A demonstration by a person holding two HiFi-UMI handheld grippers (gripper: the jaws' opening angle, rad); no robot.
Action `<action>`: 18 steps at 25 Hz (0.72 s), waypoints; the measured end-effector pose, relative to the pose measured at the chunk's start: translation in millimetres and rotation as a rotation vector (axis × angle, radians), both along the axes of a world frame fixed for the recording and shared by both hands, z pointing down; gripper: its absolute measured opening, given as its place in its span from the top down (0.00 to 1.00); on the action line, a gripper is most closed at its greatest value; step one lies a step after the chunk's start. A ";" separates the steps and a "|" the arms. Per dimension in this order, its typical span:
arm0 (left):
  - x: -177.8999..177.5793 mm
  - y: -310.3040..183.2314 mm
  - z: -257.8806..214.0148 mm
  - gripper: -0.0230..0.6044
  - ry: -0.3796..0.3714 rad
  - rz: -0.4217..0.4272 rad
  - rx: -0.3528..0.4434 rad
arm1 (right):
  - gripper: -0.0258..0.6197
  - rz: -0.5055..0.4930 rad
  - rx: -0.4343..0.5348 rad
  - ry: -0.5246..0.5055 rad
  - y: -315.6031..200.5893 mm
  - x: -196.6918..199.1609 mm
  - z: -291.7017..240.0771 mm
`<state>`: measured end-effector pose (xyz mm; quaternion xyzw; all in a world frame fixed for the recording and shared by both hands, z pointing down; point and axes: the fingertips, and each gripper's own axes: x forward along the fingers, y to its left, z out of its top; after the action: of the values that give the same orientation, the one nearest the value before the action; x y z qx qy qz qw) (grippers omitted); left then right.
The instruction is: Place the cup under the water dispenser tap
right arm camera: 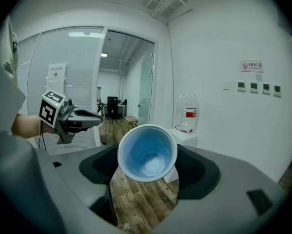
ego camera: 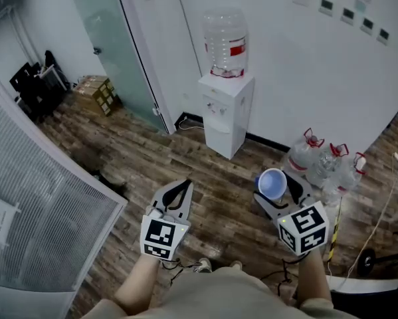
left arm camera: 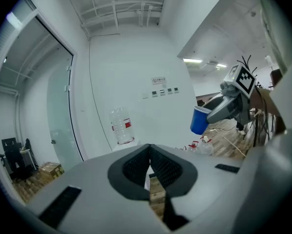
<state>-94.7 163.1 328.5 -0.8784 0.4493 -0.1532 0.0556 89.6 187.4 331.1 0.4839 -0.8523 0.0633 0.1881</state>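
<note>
A blue cup (ego camera: 272, 183) lies on its side between the jaws of my right gripper (ego camera: 278, 195), which is shut on it. In the right gripper view the cup's open mouth (right arm camera: 146, 152) faces the camera. The white water dispenser (ego camera: 225, 111) stands against the far wall with a clear bottle (ego camera: 225, 42) on top, well ahead of both grippers; its tap area is too small to make out. My left gripper (ego camera: 183, 185) is held to the left of the cup, shut, with nothing in it; its pads meet in the left gripper view (left arm camera: 149, 167). That view also shows the cup (left arm camera: 199, 120).
Several large water bottles (ego camera: 325, 161) stand on the wooden floor right of the dispenser. Cables (ego camera: 378, 211) trail at the right. A glass door (ego camera: 112, 45), cardboard boxes (ego camera: 96, 92) and black chairs (ego camera: 36, 82) are at the back left. A slatted partition (ego camera: 46, 205) runs along the left.
</note>
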 end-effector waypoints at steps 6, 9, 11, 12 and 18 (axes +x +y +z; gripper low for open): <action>13.0 5.0 4.6 0.95 -0.017 -0.021 -0.011 | 0.40 -0.021 -0.012 -0.002 1.3 13.7 7.7; 20.6 9.3 9.2 0.95 -0.025 -0.037 -0.017 | 0.40 -0.037 -0.018 -0.008 2.7 20.5 13.4; 26.3 12.4 12.2 0.95 -0.026 -0.049 -0.018 | 0.40 -0.048 -0.020 -0.013 4.4 26.0 17.2; 29.5 13.8 13.7 0.95 -0.026 -0.054 -0.018 | 0.40 -0.052 -0.020 -0.015 5.3 29.1 19.3; 48.1 17.1 19.2 0.95 -0.019 -0.083 -0.018 | 0.40 -0.080 -0.030 -0.023 5.8 46.7 30.7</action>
<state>-46.6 180.2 347.7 -0.8581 0.4832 -0.1677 0.0457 136.3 193.1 361.7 0.4459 -0.8720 0.0743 0.1881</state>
